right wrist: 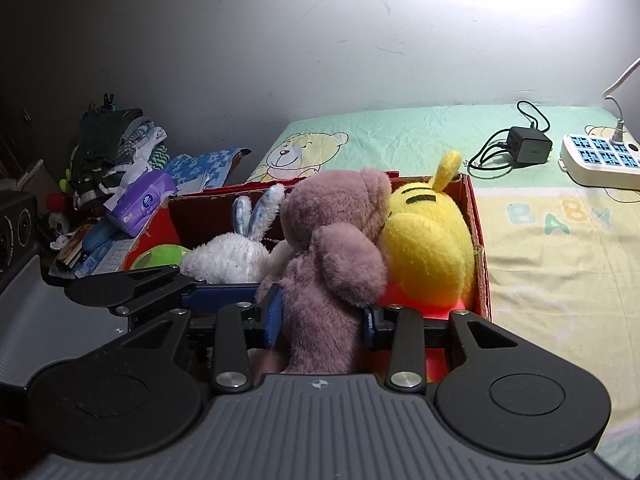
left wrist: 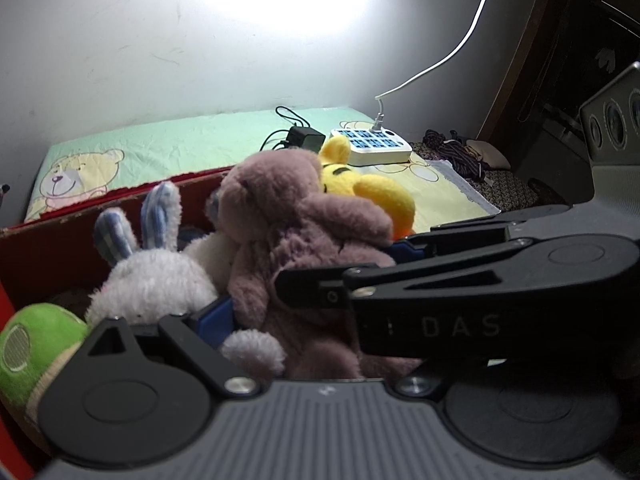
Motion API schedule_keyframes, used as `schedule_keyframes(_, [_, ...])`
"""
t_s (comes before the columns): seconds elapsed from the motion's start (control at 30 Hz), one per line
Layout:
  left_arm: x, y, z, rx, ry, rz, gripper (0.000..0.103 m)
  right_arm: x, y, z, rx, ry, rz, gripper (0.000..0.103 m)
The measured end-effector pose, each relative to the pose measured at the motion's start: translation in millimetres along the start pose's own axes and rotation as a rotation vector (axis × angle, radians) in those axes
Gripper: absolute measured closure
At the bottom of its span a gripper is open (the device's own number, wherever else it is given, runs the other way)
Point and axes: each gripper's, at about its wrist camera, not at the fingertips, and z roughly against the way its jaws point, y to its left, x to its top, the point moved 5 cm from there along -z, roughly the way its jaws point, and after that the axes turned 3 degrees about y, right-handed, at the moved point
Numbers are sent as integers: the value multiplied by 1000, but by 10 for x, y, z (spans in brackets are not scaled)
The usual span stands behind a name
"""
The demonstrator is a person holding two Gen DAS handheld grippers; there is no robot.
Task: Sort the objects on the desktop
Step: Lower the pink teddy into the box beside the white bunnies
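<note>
A mauve plush bear [right wrist: 332, 240] stands upright in a red cardboard box [right wrist: 480, 264]. My right gripper [right wrist: 322, 320] is shut on the bear's lower body, one blue pad on each side. In the left wrist view, the bear [left wrist: 288, 216] fills the middle and the right gripper [left wrist: 340, 276] crosses in from the right. My left gripper [left wrist: 320, 320] is open, its links splayed; its right finger is hidden behind the right gripper. Its left pad [left wrist: 212, 316] lies beside the bear's foot. A yellow plush [right wrist: 428, 248], a white bunny [right wrist: 228, 258] and a green toy [right wrist: 160, 256] sit in the box.
The box rests on a green and yellow baby-print sheet [right wrist: 560, 260]. A white power strip [right wrist: 600, 160] and a black charger with cable [right wrist: 528, 142] lie at the back right. To the left are a tissue pack [right wrist: 140, 200] and piled clothes [right wrist: 112, 140].
</note>
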Motion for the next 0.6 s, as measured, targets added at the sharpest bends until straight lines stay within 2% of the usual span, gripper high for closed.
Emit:
schedule_keyframes(0.23, [-97, -41, 90, 1, 14, -9, 8, -81, 83, 113, 13, 1, 50, 56])
schedule_keyframes(0.47, [-4, 25, 200, -8, -5, 45, 8, 71, -41, 336, 49, -122, -52, 55])
schedule_keyframes(0.57, [34, 27, 259, -12, -22, 57, 8, 123, -113, 339, 49, -167, -106, 58])
schedule_keyframes(0.6, [42, 27, 266, -12, -26, 57, 8, 133, -125, 334, 48, -178, -120, 65])
